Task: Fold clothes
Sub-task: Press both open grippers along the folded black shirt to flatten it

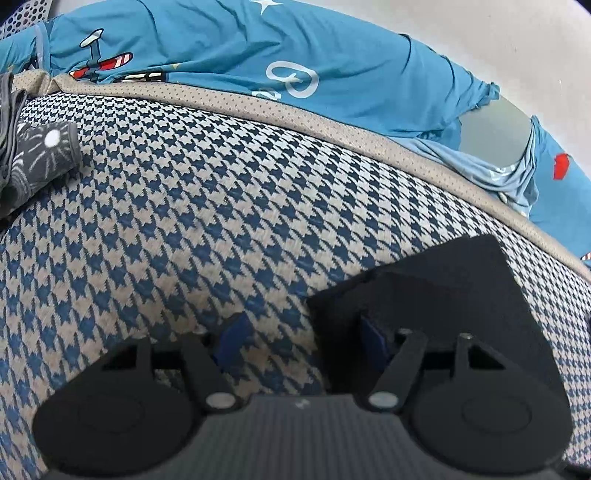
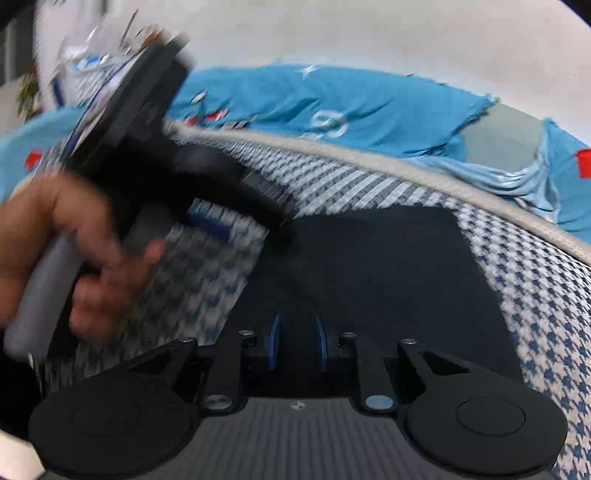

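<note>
A blue-and-beige houndstooth garment with a beige dotted hem lies spread under both grippers. My left gripper stands open low over it. The cloth runs between its fingers and covers most of the left finger. In the right wrist view a hand holds that gripper, blurred, with a flap of the houndstooth garment under one of its blue pads. My right gripper shows a narrow gap between its pads, with nothing seen in it. Its black fingers rest over the garment.
A bright blue printed cloth lies crumpled beyond the hem. A rolled grey item with white lines sits at the garment's left edge. The white tabletop lies behind.
</note>
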The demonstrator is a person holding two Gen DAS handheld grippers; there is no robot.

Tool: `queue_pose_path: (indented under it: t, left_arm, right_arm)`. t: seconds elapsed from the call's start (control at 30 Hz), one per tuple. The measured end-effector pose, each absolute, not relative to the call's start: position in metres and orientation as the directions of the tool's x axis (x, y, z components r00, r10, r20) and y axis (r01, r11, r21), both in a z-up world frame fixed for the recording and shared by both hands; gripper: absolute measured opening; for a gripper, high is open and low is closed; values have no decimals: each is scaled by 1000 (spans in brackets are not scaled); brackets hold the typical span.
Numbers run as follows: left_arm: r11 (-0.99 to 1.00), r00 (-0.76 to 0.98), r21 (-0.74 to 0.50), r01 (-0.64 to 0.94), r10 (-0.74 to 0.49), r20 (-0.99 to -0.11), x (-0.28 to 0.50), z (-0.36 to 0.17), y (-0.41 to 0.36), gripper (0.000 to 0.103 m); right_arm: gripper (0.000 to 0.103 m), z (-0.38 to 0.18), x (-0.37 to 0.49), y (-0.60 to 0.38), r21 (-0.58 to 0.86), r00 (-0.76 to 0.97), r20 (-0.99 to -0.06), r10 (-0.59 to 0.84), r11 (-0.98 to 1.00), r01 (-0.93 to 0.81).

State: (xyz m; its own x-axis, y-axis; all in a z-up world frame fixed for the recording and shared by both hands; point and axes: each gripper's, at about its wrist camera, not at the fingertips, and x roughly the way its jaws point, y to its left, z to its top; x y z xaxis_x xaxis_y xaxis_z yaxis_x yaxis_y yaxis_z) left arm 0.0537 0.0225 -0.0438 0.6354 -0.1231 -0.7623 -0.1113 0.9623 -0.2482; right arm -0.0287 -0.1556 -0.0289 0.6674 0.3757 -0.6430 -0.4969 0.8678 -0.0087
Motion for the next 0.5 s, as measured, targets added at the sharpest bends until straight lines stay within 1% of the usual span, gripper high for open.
queue_pose_path:
  t: [0.2,0.37,0.5]
  left_arm:
    - [971,632,-220,-97,-110,-767,51,-47,20,67]
    - [975,624,-201,-98,-97,-775,50,-48,18,73]
    - [978,622,-180,-103,-78,-779,44,-47,18,75]
  right_arm:
    - [18,-44,-43,-149,-29,634,-683,361,855,-518]
    - [18,-44,-50,-149,-48,632,-696,341,856,-515]
    - [18,-42,-58,-151,-41,635,-698,329,868,-495]
